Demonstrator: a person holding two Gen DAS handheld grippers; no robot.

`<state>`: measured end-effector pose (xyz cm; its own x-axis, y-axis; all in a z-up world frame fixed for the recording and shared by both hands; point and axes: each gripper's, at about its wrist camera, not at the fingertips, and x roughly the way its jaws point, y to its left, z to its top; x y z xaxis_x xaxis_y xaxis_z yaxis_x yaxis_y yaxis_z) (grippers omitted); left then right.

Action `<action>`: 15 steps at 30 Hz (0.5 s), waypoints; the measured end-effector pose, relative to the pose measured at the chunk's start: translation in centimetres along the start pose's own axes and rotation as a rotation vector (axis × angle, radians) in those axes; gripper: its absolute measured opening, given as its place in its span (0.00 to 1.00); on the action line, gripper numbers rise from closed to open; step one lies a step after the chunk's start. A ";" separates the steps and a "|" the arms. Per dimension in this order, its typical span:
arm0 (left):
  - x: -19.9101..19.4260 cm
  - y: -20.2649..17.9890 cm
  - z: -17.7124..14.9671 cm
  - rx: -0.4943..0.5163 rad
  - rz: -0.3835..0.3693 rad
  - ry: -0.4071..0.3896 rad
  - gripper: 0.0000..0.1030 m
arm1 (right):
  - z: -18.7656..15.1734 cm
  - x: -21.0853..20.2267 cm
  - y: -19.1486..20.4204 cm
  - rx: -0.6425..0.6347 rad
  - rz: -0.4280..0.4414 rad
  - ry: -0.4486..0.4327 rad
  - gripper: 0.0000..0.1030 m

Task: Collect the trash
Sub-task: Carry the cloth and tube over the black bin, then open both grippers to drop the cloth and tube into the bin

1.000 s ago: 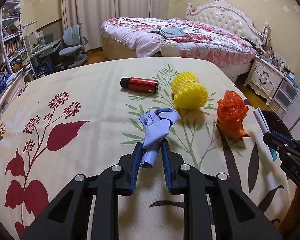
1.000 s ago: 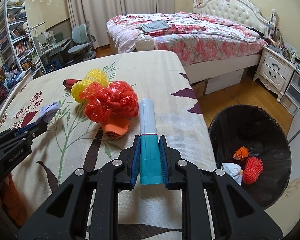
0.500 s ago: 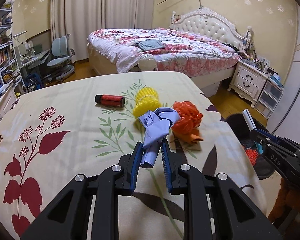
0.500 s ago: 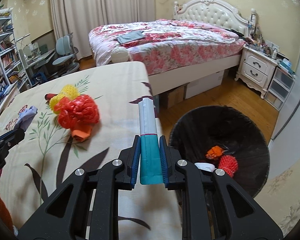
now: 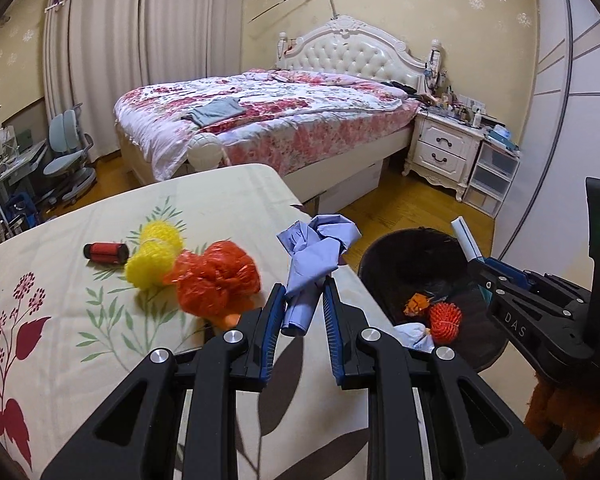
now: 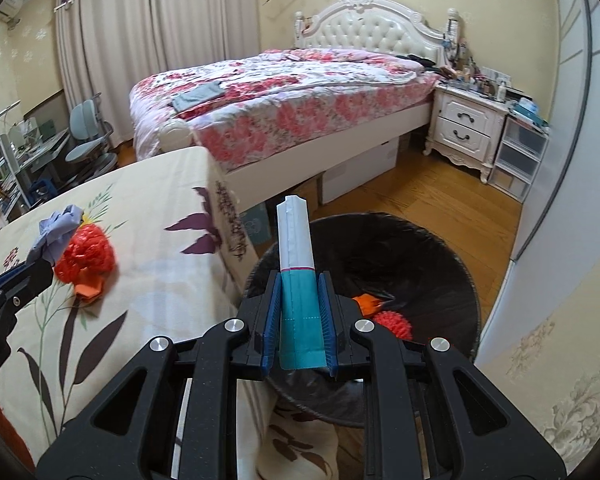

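Your right gripper point(image 6: 299, 320), jaws clenched on teal-white packet point(image 6: 296, 280), above black bin point(image 6: 440, 264); left gripper point(image 5: 300, 312) grasping blue rag point(image 5: 312, 256) near tabletop's right edge. Several scraps binned; orange bag point(image 5: 216, 280), yellow ball point(image 5: 152, 260), red can point(image 5: 106, 253) left on tabletop point(image 5: 60, 320).

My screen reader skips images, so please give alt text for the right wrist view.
The right tongs grip a teal-and-white packet above a black trash bin that holds red and orange scraps. To the left, a crumpled red bag lies on a floral tablecloth.
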<state>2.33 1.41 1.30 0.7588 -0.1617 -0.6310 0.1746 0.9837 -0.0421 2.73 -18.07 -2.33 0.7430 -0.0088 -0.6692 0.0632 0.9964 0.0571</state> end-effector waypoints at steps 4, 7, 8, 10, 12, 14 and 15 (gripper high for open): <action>1.8 -2.2 0.5 0.023 -0.025 0.006 0.22 | 0.0 0.7 -1.7 0.027 -0.026 0.000 0.18; 3.3 -3.6 0.9 0.049 -0.028 0.013 0.22 | -0.2 1.1 -2.7 0.041 -0.038 0.000 0.18; 3.7 -3.9 1.0 0.054 -0.031 0.015 0.22 | -0.1 1.3 -2.9 0.045 -0.042 0.000 0.18; 4.6 -4.7 1.2 0.065 -0.033 0.017 0.22 | -0.1 1.7 -3.4 0.047 -0.053 0.001 0.18; 5.2 -5.4 1.4 0.077 -0.035 0.019 0.22 | -0.1 2.2 -3.7 0.049 -0.063 0.002 0.18; 6.0 -6.2 1.4 0.091 -0.038 0.022 0.22 | -0.2 2.6 -4.1 0.057 -0.069 0.005 0.18; 6.3 -6.5 1.4 0.097 -0.037 0.025 0.22 | -0.2 2.7 -4.3 0.061 -0.071 0.007 0.18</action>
<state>6.88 -6.11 -1.32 0.7346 -0.1949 -0.6499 0.2633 0.9647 0.0083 4.28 -22.33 -4.54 0.7305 -0.0786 -0.6784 0.1563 0.9862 0.0541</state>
